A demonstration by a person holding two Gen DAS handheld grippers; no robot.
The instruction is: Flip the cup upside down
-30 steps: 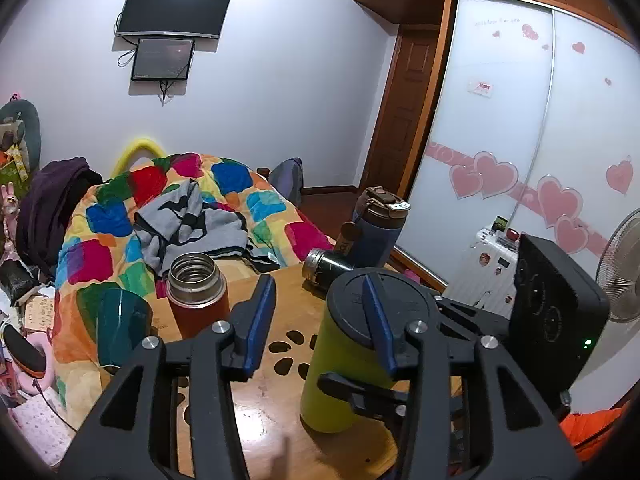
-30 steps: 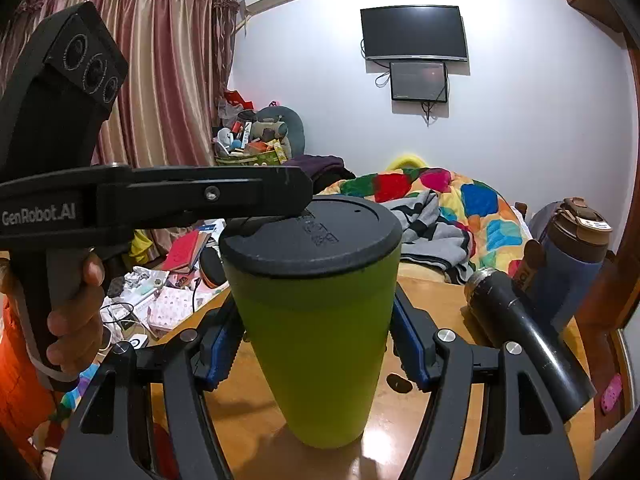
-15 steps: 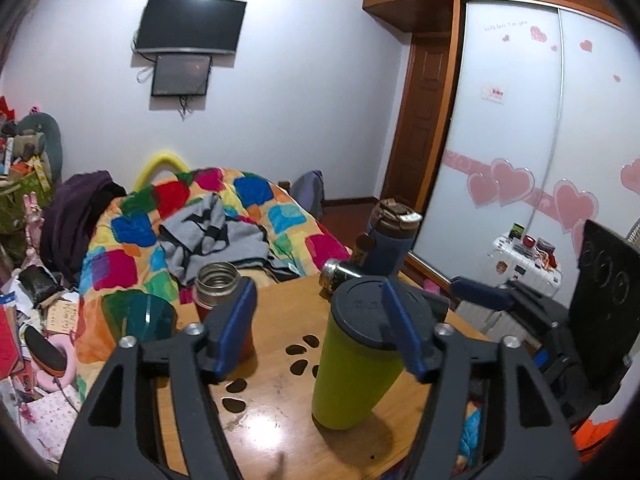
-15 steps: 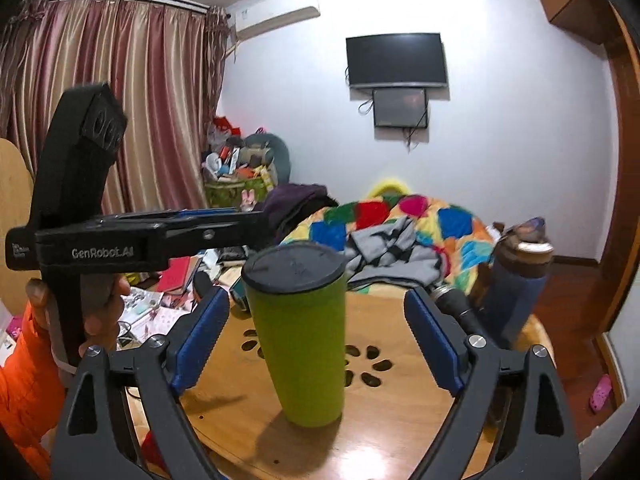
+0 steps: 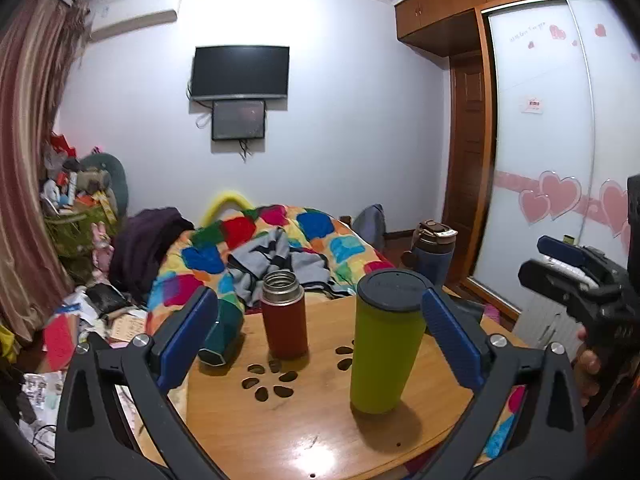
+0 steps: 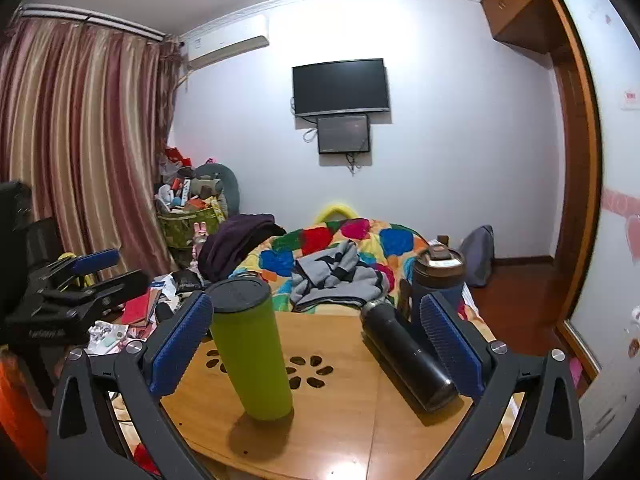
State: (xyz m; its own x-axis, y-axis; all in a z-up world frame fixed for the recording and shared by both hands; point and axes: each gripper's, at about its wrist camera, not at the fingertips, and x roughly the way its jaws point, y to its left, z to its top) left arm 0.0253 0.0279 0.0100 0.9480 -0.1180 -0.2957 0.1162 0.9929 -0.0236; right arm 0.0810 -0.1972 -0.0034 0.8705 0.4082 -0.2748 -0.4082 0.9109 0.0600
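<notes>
Bedroom's round wooden surface (image 5: 256,432) carries a tall lime-green cup (image 5: 383,346) standing vertical, dark flat end up.
Left gripper (image 5: 316,336) and right gripper (image 6: 316,336) fingers gape wide, holding nothing; a red steel flask (image 5: 283,316) stands nearby.

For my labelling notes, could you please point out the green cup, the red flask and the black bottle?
green cup (image 5: 382,354): left wrist view, mid body.
red flask (image 5: 285,326): left wrist view, red body.
black bottle (image 6: 406,354): right wrist view, mid barrel.
</notes>
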